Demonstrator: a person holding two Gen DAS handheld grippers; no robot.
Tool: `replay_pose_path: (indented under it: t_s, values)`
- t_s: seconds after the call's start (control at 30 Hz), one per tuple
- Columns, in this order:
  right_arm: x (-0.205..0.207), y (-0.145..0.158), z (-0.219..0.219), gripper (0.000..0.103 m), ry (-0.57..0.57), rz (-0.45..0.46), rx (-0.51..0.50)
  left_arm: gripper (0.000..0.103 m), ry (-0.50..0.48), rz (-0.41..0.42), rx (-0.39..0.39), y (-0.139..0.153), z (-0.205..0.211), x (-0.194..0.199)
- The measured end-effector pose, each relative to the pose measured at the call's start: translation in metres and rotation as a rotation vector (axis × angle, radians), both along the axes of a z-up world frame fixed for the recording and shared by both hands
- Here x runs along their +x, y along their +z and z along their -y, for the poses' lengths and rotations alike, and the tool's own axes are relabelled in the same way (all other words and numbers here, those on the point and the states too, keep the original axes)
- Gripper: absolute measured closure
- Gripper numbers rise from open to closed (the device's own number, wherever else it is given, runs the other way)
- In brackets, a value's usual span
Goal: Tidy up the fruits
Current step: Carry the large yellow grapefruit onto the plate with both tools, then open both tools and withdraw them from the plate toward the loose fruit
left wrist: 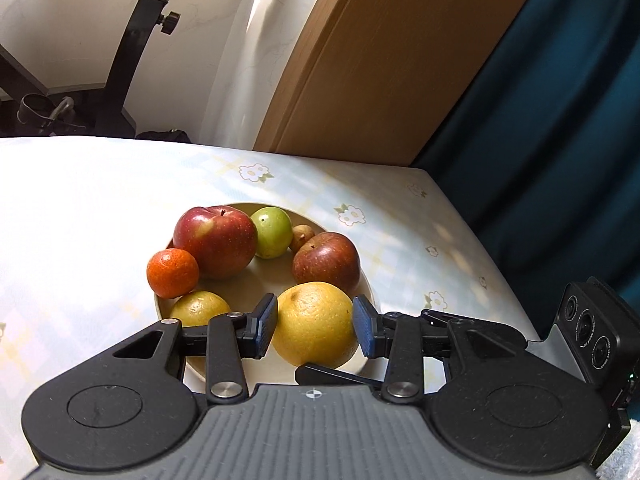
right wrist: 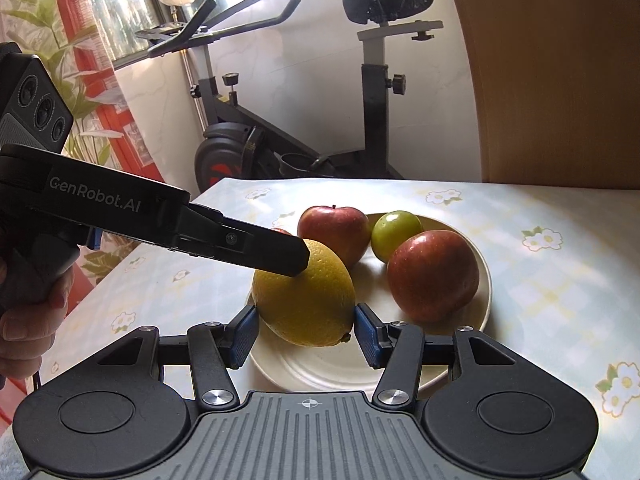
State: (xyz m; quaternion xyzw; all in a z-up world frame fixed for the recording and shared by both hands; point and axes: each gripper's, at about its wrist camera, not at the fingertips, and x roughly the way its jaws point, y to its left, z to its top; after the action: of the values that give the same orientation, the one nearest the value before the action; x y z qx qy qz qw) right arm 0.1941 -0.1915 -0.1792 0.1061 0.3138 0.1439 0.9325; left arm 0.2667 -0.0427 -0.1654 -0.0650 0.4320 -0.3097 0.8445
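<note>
Blue-padded fingers of the left gripper (left wrist: 315,325) stand on either side of a large yellow citrus fruit (left wrist: 316,326) at the near edge of a cream plate (left wrist: 370,286); the right pad looks to touch the rind, while a thin gap shows at the left pad, so whether it is clamped cannot be told. Behind the citrus on the plate lie a dark red apple (left wrist: 326,262), a larger red apple (left wrist: 216,240), a green fruit (left wrist: 273,231) and a small brown fruit (left wrist: 302,236). A small orange (left wrist: 173,273) sits at the plate's left rim, with a yellow-green fruit (left wrist: 199,308) just in front of it. The plate rests on a floral tablecloth (left wrist: 100,200).

From the right wrist, the right gripper (right wrist: 306,332) has both pads pressed against the same yellow citrus (right wrist: 304,304), clamped on it over the plate (right wrist: 486,276). The left gripper's finger (right wrist: 280,254) lies across the top of the citrus. Two red apples (right wrist: 432,274) (right wrist: 334,226) and the green fruit (right wrist: 396,234) sit behind. An exercise bike (right wrist: 372,100) stands beyond the table.
</note>
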Motion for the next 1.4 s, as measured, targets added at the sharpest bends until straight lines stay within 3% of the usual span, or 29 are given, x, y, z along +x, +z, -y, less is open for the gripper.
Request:
replay_pose_path:
  t_s: [0.23, 0.43, 0.7, 1.0, 1.4]
  values:
    - [0.028, -0.02, 0.0, 0.055, -0.062, -0.056, -0.014, 0.061, 0.015, -0.044, 0.022, -0.017, 0.002, 0.03]
    - [0.038, -0.021, 0.003, 0.056, -0.119, -0.056, 0.023, 0.062, 0.024, -0.033, -0.011, -0.014, -0.005, 0.035]
    - [0.038, -0.016, -0.008, 0.057, -0.141, -0.019, -0.083, 0.062, 0.074, 0.001, -0.056, -0.002, -0.031, 0.025]
    - [0.039, -0.013, -0.013, 0.055, -0.156, -0.021, -0.093, 0.062, 0.092, 0.026, -0.023, -0.004, -0.046, 0.011]
    - [-0.005, 0.007, -0.008, 0.054, -0.157, 0.113, -0.058, 0.062, 0.145, 0.103, 0.066, 0.01, -0.052, -0.018]
